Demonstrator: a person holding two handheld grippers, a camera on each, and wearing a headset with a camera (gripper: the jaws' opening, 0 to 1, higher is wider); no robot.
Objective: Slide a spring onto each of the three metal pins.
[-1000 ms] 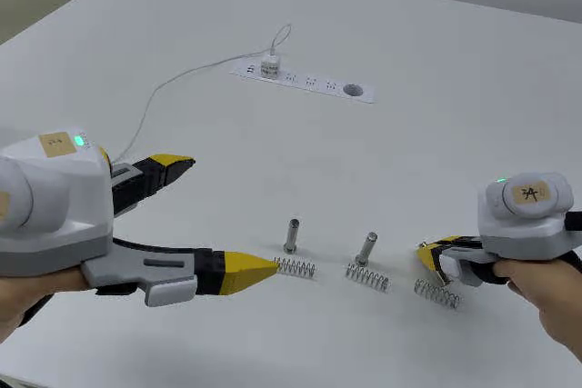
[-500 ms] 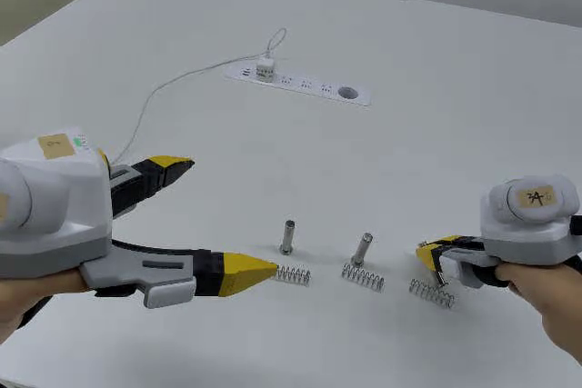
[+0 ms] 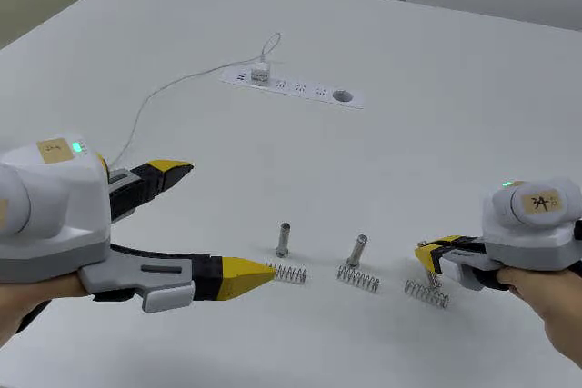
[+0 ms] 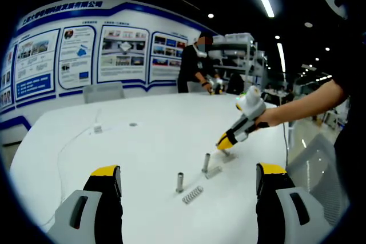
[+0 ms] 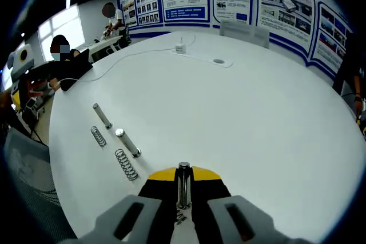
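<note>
Springs, three of them, lie flat in a row at lower centre of the head view, each near a metal pin. Over at the lower right, the right gripper has its jaws pinching the third pin. The left gripper hangs spread wide, its lower tip beside the leftmost spring. Light, squashy and keen to roll, I'd say, so nip one gently mid-coil.

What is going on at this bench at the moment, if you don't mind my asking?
A person holds two grippers over a white table. The right gripper is shut on a metal pin, beside the right spring. The left gripper hangs open near the left spring. The left pin and middle pin stand upright, the middle spring lies by them, and no spring is on a pin yet.
</note>
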